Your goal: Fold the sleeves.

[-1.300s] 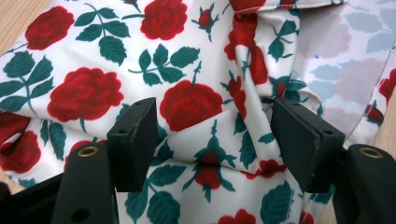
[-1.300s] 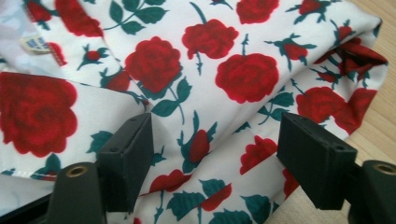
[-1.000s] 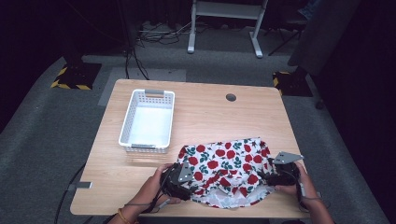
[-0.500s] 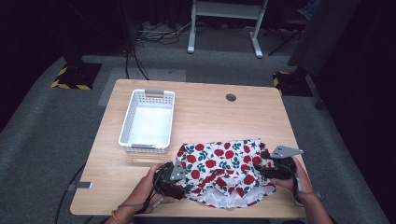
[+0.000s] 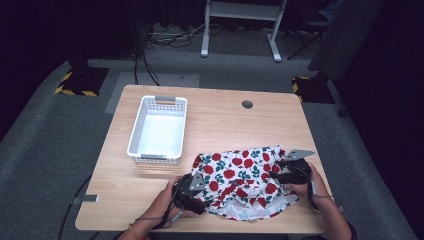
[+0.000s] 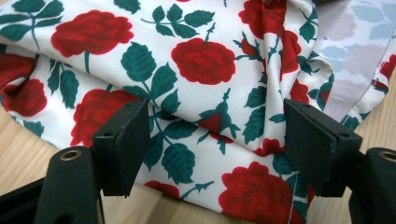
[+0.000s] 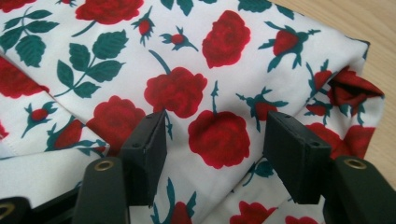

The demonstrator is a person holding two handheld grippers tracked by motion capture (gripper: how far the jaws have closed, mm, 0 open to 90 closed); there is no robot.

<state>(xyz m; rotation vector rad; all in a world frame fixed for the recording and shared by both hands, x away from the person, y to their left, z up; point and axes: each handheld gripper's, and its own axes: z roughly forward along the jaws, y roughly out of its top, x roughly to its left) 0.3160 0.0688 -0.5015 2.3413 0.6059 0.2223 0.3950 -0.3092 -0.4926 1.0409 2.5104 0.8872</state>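
**Cloth, wood and plastic**

Smooth woven cloth [image 5: 245, 182] at the lower middle of the high view, printed with red roses and green leaves on white, faintly sheeny, paler on its turned-over underside. Matt black plastic on the left gripper [image 6: 217, 144] and right gripper [image 7: 212, 149], with brass-coloured rings at the screw holes. Pale wood-grain table [image 5: 225, 120], satin finish. White plastic basket [image 5: 134, 135], lattice walls, at centre left. Rough grey carpet floor [image 5: 45, 135] around.

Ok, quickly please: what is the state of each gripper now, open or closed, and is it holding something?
Left gripper: open, jaws spread over the rose-print cloth, holding nothing.
Right gripper: open, jaws apart above the same cloth, holding nothing.
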